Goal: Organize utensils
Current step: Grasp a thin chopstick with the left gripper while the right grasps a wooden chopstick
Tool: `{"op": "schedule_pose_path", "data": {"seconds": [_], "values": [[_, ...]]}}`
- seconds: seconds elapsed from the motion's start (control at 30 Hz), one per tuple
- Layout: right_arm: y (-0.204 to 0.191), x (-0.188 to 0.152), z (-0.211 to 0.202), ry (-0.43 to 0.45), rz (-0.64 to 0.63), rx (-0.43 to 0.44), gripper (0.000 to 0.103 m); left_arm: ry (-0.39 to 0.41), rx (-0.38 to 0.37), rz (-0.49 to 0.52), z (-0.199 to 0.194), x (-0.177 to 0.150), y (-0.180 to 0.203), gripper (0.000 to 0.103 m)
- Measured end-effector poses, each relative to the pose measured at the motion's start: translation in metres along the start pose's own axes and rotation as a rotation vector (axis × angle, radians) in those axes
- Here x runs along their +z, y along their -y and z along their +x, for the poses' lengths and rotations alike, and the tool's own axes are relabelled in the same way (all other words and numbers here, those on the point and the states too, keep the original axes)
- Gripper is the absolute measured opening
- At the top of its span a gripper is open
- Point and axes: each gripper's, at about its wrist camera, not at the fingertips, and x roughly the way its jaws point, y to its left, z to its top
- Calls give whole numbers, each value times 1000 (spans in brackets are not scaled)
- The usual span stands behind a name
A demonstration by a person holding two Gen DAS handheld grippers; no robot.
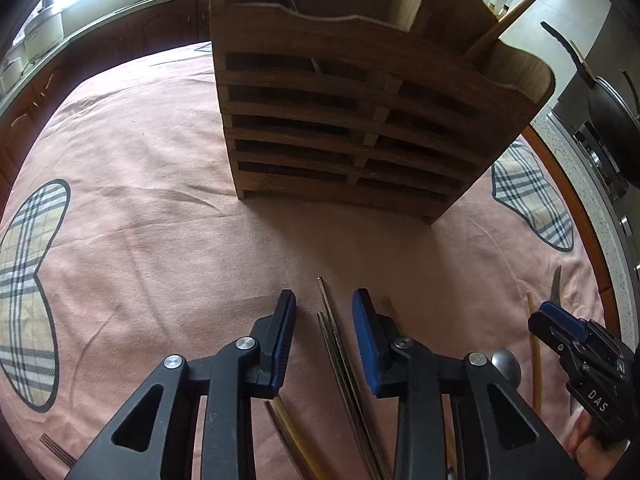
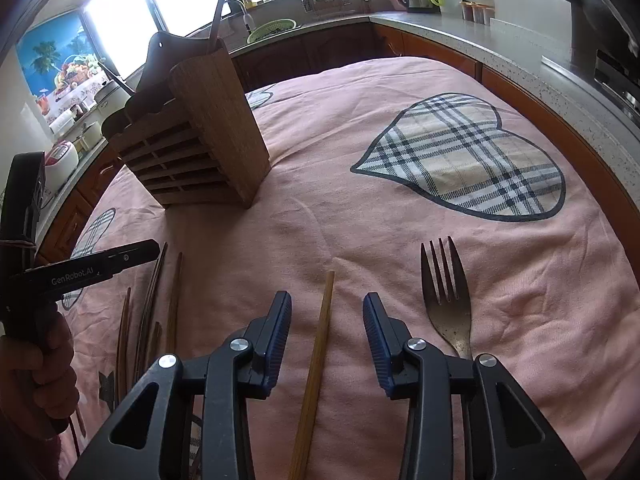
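Left claw (image 1: 324, 304): apart, straddling metal chopsticks (image 1: 332, 332) on the pink cloth (image 1: 160, 240). Right claw (image 2: 327, 306): apart, astride one wooden chopstick (image 2: 320, 336); fork (image 2: 446, 292) right, wooden holder (image 2: 208, 136) far left.

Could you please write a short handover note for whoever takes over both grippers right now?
Left gripper: open, straddling the metal chopsticks on the pink cloth, pads not touching.
Right gripper: open around a single wooden chopstick; fork lies just right of it.
Wooden holder stands upright behind, already holding a few utensils.
Left to do: grip these, load the holder, then collect the other loose chopsticks.
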Motion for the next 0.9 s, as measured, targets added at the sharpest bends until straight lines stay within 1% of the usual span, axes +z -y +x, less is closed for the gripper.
{"op": "schedule_pose_path", "data": {"seconds": [0.03, 0.07, 0.1, 0.13, 0.2, 0.23, 0.27, 0.33, 0.47, 0.7, 0.9], "values": [[0, 0, 3, -6, -1, -4, 33, 14, 7, 13, 1, 1, 2, 25], [1, 1, 6, -13, -2, -6, 30, 11, 11, 23, 3, 1, 4, 23], [1, 0, 8, -16, -3, -8, 30, 14, 13, 29, 4, 2, 5, 14], [1, 0, 9, -9, -10, -11, 29, 9, 8, 30, 6, 3, 5, 9], [-1, 2, 11, -7, -26, -26, 28, 13, 3, 33, 8, 3, 5, 7], [-3, 3, 12, -8, -35, -37, 23, 17, 3, 37, 9, 2, 7, 6], [-4, 4, 13, -6, -47, -52, 15, 20, 5, 43, 10, 2, 8, 6], [-7, 5, 15, -2, -63, -70, 8, 26, -1, 40, 8, -1, 8, 6], [-8, 4, 12, 11, -52, -39, 6, 53, -36, 14, -5, -4, 2, 5], [-13, 9, -21, 73, -27, 30, 5, 149, -118, -49, -64, -19, -10, 4], [-25, 13, -47, 119, -32, 80, 4, 211, -146, -58, -110, -40, -18, 4]]}}
